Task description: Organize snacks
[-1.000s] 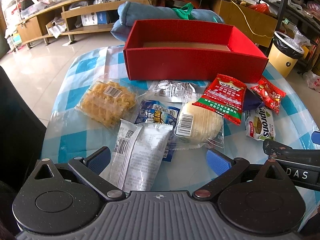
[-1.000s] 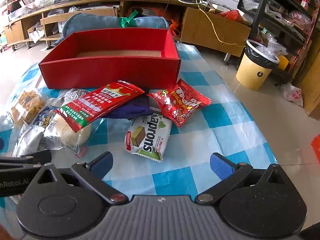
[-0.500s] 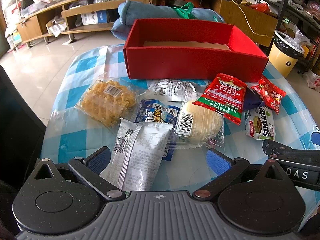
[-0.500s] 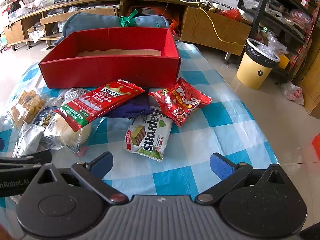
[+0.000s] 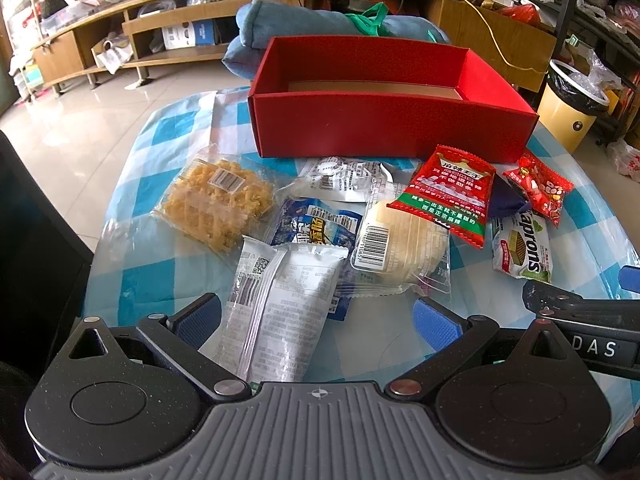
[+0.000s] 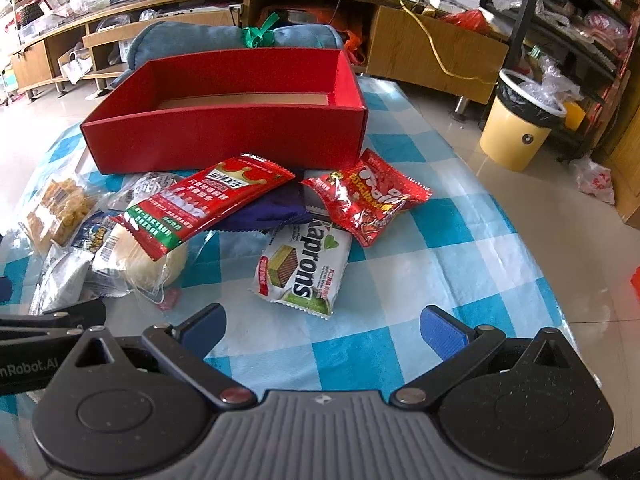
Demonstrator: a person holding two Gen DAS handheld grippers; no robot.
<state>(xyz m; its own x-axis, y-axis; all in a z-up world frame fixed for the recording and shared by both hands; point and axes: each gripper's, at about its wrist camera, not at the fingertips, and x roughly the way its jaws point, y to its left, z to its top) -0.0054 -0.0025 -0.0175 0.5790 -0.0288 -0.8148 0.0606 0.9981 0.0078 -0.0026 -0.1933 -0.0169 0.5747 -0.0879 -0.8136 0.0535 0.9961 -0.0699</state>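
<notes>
An empty red box [image 5: 384,128] [image 6: 224,140] stands at the far side of the checked table. Before it lie several snack packs: a yellow noodle cake [image 5: 218,204], a white pouch [image 5: 280,312], a blue-white pack [image 5: 316,228], a round pale pastry [image 5: 400,244], a long red-green packet [image 5: 448,196] [image 6: 204,204], a small red candy bag [image 6: 366,198] and a white Kaprons wafer pack [image 6: 306,268] [image 5: 524,248]. My left gripper [image 5: 316,320] is open, its fingers either side of the white pouch. My right gripper [image 6: 324,328] is open just short of the Kaprons pack.
A blue cushion [image 6: 236,40] lies behind the box. A yellow waste bin [image 6: 520,124] stands on the floor at the right, wooden shelving [image 5: 160,28] along the back. The table's right edge [image 6: 532,264] drops to the tiled floor. A dark chair back [image 5: 36,264] sits at the left.
</notes>
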